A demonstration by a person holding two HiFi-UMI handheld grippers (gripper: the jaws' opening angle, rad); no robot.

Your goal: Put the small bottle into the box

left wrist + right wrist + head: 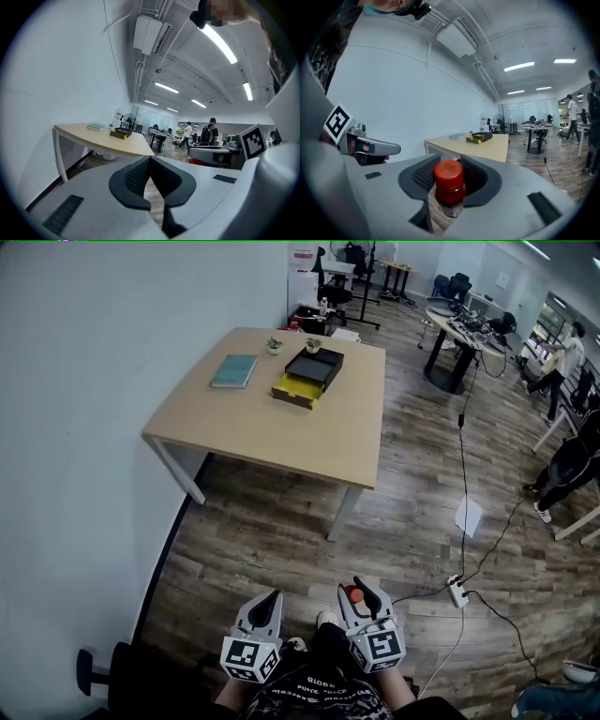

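Observation:
A small bottle with a red cap (449, 177) stands upright between the pads of my right gripper (449, 160), which is shut on it. In the head view the right gripper (362, 599) and the bottle (353, 594) are low, close to my body, above the wooden floor. Beside it, my left gripper (269, 604) is shut, its tips touching with nothing between them (150, 159). The box (309, 376), black with a yellow inside, lies open on the light wooden table (281, 437), well ahead of both grippers. From the right gripper view the box (482, 137) is small and distant.
On the table, a teal book (234, 370) and two small plants (274, 345) sit near the box. A white wall runs along the left. A power strip (457, 591), cables and a white sheet (469, 516) lie on the floor at right. A round desk (459, 334) and people stand beyond.

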